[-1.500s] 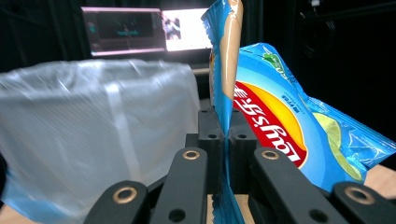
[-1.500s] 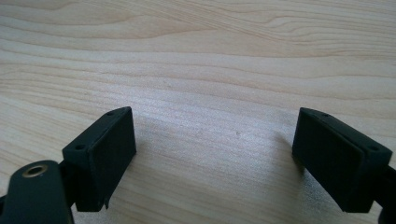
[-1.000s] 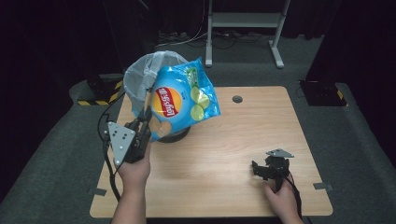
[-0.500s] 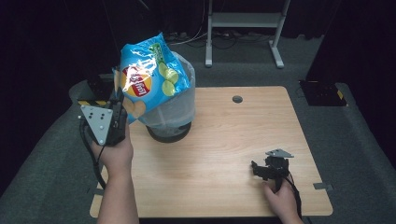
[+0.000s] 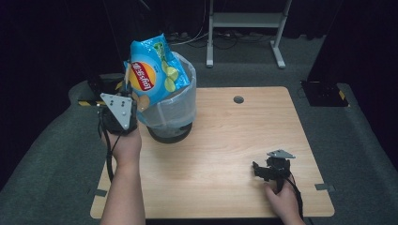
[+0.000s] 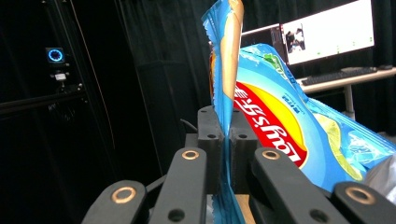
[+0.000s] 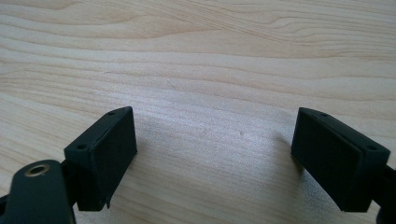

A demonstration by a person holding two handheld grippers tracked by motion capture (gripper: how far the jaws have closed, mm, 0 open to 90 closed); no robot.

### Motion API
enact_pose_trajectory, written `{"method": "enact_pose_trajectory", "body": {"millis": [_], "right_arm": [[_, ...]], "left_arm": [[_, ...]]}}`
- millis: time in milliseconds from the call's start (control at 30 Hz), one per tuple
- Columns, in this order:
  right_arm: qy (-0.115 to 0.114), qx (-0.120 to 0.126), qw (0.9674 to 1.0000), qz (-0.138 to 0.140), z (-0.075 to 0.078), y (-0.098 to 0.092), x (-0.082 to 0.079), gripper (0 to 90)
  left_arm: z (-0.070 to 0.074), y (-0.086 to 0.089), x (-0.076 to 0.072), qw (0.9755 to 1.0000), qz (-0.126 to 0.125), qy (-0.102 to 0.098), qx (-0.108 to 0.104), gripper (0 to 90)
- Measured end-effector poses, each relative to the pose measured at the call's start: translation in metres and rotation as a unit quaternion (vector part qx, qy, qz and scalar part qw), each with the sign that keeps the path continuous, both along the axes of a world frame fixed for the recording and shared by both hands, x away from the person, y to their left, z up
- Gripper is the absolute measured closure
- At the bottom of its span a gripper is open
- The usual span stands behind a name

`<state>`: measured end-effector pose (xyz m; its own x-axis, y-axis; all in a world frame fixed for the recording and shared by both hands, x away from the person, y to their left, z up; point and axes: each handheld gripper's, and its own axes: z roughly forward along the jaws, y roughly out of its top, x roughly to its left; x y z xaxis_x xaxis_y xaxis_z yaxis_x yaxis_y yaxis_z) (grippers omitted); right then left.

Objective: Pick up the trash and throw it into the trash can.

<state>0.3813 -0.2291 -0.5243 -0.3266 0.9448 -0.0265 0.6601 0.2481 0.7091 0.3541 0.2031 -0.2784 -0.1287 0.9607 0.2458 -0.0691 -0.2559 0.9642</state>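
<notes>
Blue chip bag (image 5: 155, 75) upright — pinched by left gripper (image 6: 224, 140).

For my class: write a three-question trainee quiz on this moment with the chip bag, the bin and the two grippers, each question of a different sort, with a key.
1. True or false: the right gripper is shut on the chip bag.
2. Multiple choice: the bag is held A) flat on the table, B) above the lined bin, C) on the floor.
3. Fill in: the left gripper pinches the bag by its ____.

Key: 1 false, its jaws stand open over bare wood; 2 B; 3 edge.
</notes>
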Motion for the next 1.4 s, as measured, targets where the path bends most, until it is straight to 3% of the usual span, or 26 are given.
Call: {"method": "enact_pose_trajectory", "body": {"millis": [333, 433, 467, 567, 733, 900, 1067, 1400], "right_arm": [[0.0, 0.0, 1.0, 0.0, 0.0, 0.0, 0.0, 13.7], [0.0, 0.0, 1.0, 0.0, 0.0, 0.0, 0.0, 13.8], [-0.001, 0.0, 1.0, 0.0, 0.0, 0.0, 0.0, 13.9], [-0.001, 0.0, 1.0, 0.0, 0.0, 0.0, 0.0, 14.2], [0.0, 0.001, 1.0, 0.004, 0.0, 0.001, -0.001, 14.2], [0.0, 0.001, 1.0, 0.004, 0.0, 0.001, -0.001, 14.2], [0.0, 0.001, 1.0, 0.004, 0.0, 0.001, -0.001, 14.3], [0.0, 0.001, 1.0, 0.006, 0.0, 0.001, -0.001, 14.2]], "left_arm": [[-0.007, -0.02, 0.011, 0.9994, -0.031, 0.012, 0.013, 84.6], [-0.003, -0.018, 0.01, 0.9997, -0.016, 0.011, 0.014, 85.8], [0.002, -0.011, 0.008, 1.0, -0.004, 0.007, 0.002, 85.9], [0.009, -0.002, 0.004, 0.9999, 0.014, -0.001, -0.002, 85.9], [0.015, 0.006, 0.0, 0.9991, 0.04, -0.006, 0.013, 85.3], [0.009, 0.001, 0.005, 0.9984, 0.048, 0.001, 0.029, 83.9], [0.004, -0.004, 0.009, 0.9992, 0.032, 0.003, 0.022, 79.3], [0.004, -0.018, 0.015, 0.9996, -0.022, 0.01, 0.013, 50.5]]}}
